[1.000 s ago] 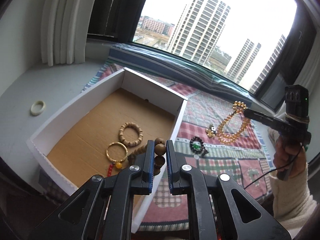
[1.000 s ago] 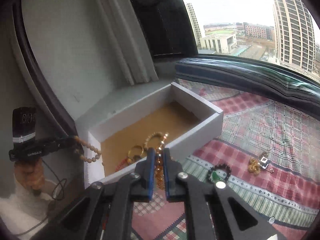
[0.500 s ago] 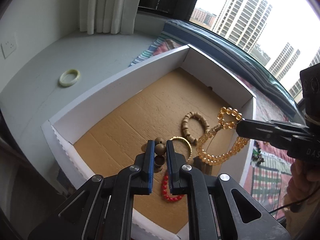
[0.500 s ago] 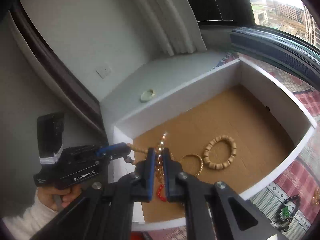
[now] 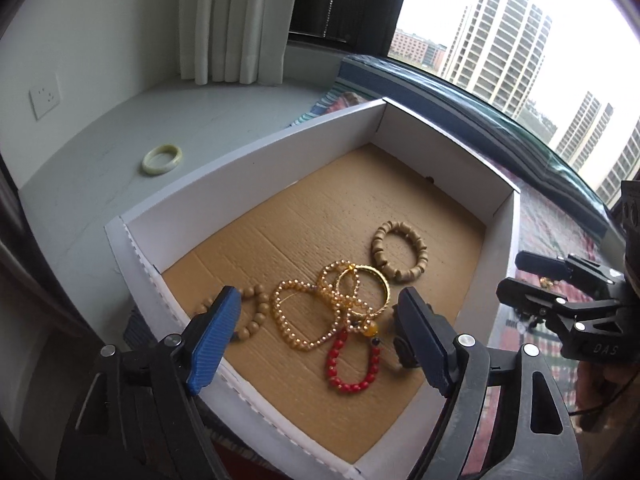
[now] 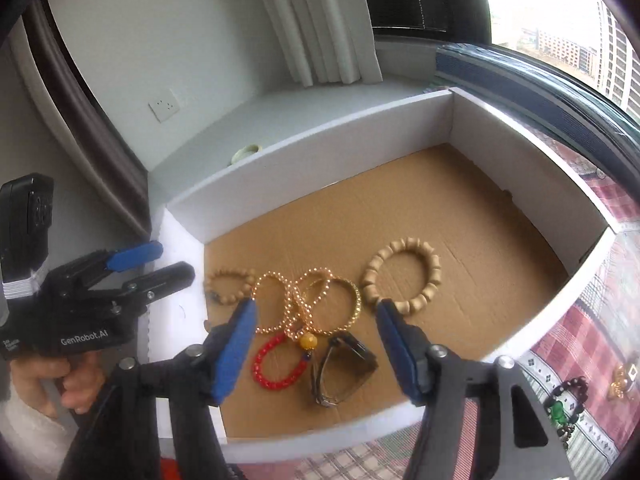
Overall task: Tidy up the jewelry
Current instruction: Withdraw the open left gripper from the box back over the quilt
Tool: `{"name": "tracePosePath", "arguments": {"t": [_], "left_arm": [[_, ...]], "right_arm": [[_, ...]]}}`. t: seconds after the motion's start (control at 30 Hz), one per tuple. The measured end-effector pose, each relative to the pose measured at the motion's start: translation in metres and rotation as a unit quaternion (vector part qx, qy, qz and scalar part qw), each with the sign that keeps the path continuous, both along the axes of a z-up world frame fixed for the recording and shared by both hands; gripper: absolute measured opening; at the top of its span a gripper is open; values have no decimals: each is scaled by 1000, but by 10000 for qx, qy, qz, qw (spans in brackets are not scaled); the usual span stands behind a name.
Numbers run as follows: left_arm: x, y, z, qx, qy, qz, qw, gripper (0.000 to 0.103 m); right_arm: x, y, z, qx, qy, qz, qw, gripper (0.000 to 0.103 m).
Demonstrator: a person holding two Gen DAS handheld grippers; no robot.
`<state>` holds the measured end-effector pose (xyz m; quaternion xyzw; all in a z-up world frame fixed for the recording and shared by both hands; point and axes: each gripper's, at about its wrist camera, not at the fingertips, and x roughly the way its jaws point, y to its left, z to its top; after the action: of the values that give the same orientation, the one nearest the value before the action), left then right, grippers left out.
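The white box (image 5: 248, 160) with its cardboard floor holds six pieces: a chunky tan bead bracelet (image 5: 399, 251), a gold bangle (image 5: 363, 290), a looped amber bead strand (image 5: 308, 312) lying across the bangle, a red bead bracelet (image 5: 352, 364) nearest the box's front wall, a small wooden bead bracelet (image 5: 252, 312) by its left corner, and a dark watch (image 6: 344, 368). Half a second ago each claw pinched a strand over the box; now the left claw (image 5: 320, 340) and right claw (image 6: 316, 344) both stand released and empty. Only the right wrist view shows the watch whole and a dark bracelet (image 6: 568, 396) outside the box; the left view shows the pale bangle (image 5: 162, 154) beyond the box's far-left wall
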<state>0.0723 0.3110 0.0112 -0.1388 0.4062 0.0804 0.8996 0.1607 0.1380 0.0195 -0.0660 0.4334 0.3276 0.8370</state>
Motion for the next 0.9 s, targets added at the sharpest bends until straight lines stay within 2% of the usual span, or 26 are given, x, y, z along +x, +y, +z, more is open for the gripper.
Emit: {"name": "tracePosePath", "arguments": {"t": [0.07, 0.23, 0.3, 0.4, 0.5, 0.67, 0.77, 0.9], "left_arm": [[-7, -24, 6, -68, -121, -238, 9996, 86], [-19, -102, 14, -258, -324, -1128, 9927, 92], [-18, -134, 9, -342, -322, -1533, 9871, 96], [-11, -183, -8, -416, -137, -2013, 9786, 96], [-1, -228, -30, -463, 41, -2389, 9699, 96], [16, -286, -77, -280, 577, -2784, 9583, 96], [26, -306, -101, -63, 808, -2865, 9546, 96], [36, -316, -123, 135, 1095, -2718, 9560, 96]], "right_arm": [[-17, -32, 2, -127, -328, -254, 9991, 77], [-55, -133, -23, -628, -772, -1287, 9867, 78], [-69, -173, -43, -834, -736, -1746, 9783, 78], [-92, -231, -75, -1074, -611, -2396, 9630, 78], [-116, -285, -101, -1229, -454, -3079, 9424, 78], [-145, -343, -120, -1181, -419, -3803, 9163, 78], [-149, -364, -124, -1083, -373, -4021, 9084, 78], [-149, -378, -128, -1086, -397, -4157, 9021, 78]]}}
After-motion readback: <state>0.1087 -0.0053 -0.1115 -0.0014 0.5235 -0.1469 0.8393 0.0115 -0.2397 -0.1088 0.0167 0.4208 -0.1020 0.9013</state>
